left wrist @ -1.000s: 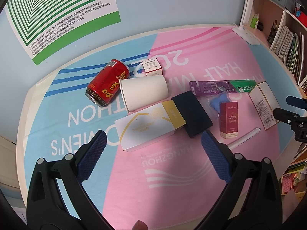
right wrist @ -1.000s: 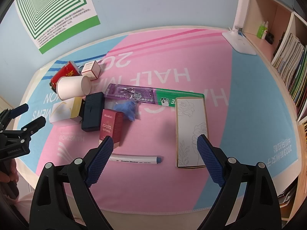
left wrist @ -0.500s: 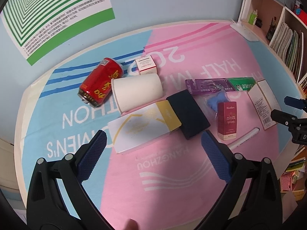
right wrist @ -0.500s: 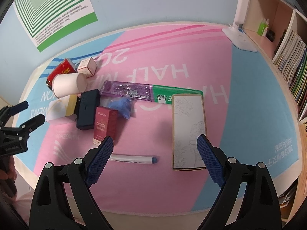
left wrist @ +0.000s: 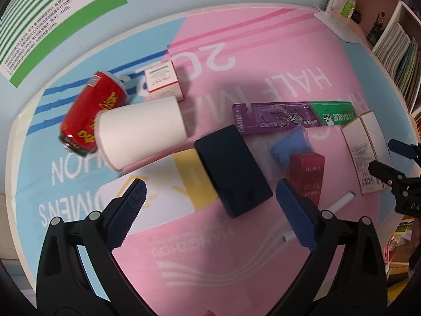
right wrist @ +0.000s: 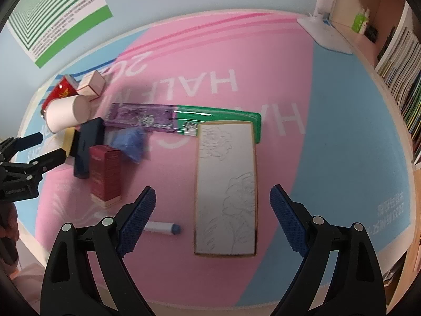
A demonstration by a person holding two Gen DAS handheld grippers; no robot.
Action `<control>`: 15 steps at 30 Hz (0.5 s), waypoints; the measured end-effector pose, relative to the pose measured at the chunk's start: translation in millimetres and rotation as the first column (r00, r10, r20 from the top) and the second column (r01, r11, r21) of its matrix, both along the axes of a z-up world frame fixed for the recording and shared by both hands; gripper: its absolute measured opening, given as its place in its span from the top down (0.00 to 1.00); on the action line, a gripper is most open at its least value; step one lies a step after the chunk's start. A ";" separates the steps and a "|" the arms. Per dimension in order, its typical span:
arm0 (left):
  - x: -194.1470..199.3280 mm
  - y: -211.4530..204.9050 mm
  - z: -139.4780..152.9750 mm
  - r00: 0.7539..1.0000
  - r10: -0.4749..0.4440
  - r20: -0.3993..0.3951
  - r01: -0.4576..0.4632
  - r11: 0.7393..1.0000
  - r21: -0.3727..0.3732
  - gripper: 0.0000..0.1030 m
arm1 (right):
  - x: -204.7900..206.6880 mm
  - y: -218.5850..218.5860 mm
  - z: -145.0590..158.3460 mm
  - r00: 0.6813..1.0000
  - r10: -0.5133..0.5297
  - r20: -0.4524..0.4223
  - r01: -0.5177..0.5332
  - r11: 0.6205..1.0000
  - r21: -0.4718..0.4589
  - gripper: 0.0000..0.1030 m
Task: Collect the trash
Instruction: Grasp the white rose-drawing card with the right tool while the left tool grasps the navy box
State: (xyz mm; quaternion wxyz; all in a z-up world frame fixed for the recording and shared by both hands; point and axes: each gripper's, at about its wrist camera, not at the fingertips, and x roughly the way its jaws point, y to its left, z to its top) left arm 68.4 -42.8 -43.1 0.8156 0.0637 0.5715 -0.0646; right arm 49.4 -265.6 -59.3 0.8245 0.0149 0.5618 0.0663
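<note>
- The trash lies on the pink-and-blue printed mat (right wrist: 329, 131): a white paper cup (left wrist: 140, 133) on its side touches a red cylindrical can (left wrist: 92, 115) at far left.
- A dark flat rectangular case (left wrist: 232, 172) overlaps a white-and-yellow carton (left wrist: 163, 197).
- A rose-sketched box (right wrist: 226, 187) lies right.
- The left gripper (left wrist: 210, 216) hovers spread wide above the case and carton.
- The right gripper (right wrist: 213, 220) is spread, empty, over the rose-sketched box.

Table (right wrist: 342, 121) under pink-blue mat (right wrist: 184, 60) — scattered boxes, can, cup.
</note>
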 end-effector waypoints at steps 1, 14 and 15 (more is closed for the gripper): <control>3.3 -2.0 -3.2 1.000 0.003 -0.011 -0.003 1.000 -0.006 0.06 | 2.3 -1.7 -2.3 1.000 -0.001 -0.007 0.001 1.000 0.002 0.15; 33.2 -22.0 -31.7 0.998 0.025 -0.056 -0.023 0.999 0.045 0.07 | 27.8 -12.3 -26.3 0.997 0.018 -0.070 -0.018 1.000 0.003 0.16; 35.3 -22.5 -31.7 0.998 0.030 -0.055 -0.027 0.999 0.044 0.08 | 29.2 -12.1 -27.4 0.997 0.021 -0.071 -0.021 1.000 0.000 0.16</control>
